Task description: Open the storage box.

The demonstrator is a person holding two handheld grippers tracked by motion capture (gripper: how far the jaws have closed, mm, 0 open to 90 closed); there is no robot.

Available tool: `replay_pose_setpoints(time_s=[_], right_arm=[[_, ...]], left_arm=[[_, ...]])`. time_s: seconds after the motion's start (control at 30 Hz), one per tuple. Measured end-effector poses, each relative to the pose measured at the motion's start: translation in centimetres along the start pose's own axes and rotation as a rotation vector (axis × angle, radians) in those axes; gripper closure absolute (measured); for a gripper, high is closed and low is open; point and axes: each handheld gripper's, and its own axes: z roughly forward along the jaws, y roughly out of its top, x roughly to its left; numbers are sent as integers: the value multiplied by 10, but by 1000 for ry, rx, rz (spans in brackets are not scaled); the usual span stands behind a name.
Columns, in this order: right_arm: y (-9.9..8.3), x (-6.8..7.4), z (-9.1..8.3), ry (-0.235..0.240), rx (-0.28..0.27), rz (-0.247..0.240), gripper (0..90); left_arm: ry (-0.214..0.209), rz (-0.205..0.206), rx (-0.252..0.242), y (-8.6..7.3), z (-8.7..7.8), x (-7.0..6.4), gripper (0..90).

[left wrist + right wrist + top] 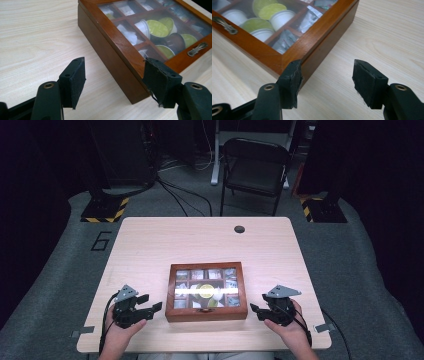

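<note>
Wooden box [206, 314] with a glass lid sits closed on the table [150, 245], near the front edge, centred between the two hands. Inside, under the glass: green-topped capsules [157, 28], white cups, foil sachets in compartments. Metal latch [197, 48] on the front wall.

Left gripper [150, 306] just left of the box's front-left corner, jaws apart, nothing between them, not touching the box in the high view. In the left gripper view the box corner lies ahead and to the right, its near bottom corner lies between the jaws; the right jaw overlaps the lid edge in the picture, contact unclear.

Right gripper [256, 310] just right of the box's front-right corner, jaws apart, nothing clamped. In the right gripper view the box corner sits ahead and left, right behind the left jaw; touching or not, cannot tell. Bare table between the jaws.

Both hands rest low at the table's front edge. Folding chair [255, 167] beyond the table.
</note>
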Motion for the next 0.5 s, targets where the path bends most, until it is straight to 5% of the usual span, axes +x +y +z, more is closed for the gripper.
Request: replay_pose_setpoints(time_s=[0.2, 0.5], right_arm=[[2, 6, -2, 64, -24, -11, 399], [3, 16, 3, 96, -16, -62, 390]], left_arm=[[-12, 7, 2, -4, -4, -6, 341], [-26, 31, 12, -6, 2, -16, 341]])
